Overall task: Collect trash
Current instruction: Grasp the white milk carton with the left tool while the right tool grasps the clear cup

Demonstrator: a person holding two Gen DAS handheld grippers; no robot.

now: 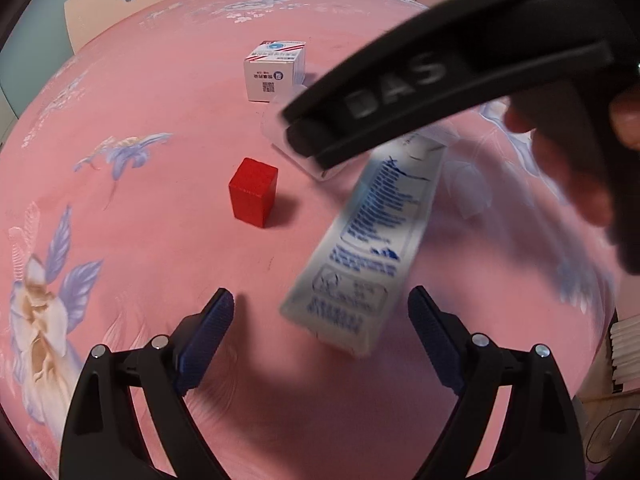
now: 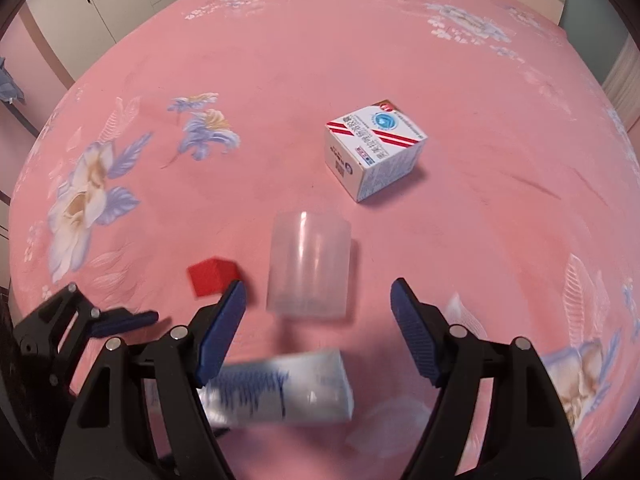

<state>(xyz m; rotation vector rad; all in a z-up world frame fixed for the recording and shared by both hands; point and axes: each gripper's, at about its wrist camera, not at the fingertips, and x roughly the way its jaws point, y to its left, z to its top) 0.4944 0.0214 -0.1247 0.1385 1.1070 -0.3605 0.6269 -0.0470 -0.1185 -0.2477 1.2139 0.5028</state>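
A long white carton with blue print (image 1: pixel 360 248) lies on the pink bedsheet (image 1: pixel 160 240). Its near end sits between the fingertips of my open left gripper (image 1: pixel 320 296), and neither pad touches it. A clear plastic cup (image 2: pixel 308 268) lies on its side just ahead of my open right gripper (image 2: pixel 318 285), whose pads stand apart from it. The same carton (image 2: pixel 288 388) lies blurred below the right fingers. One of the right gripper's fingers (image 1: pixel 380 92) crosses the left wrist view over the cup, held by a hand (image 1: pixel 568 168).
A red block (image 1: pixel 253 192) (image 2: pixel 214 274) stands left of the cup. A white box with red stripes (image 1: pixel 276 70) (image 2: pixel 374 152) sits farther back. The left gripper's finger (image 2: pixel 124 322) shows at the left. A translucent wrapper (image 2: pixel 392 420) lies near the carton. White cupboards (image 2: pixel 100 4) stand beyond the bed.
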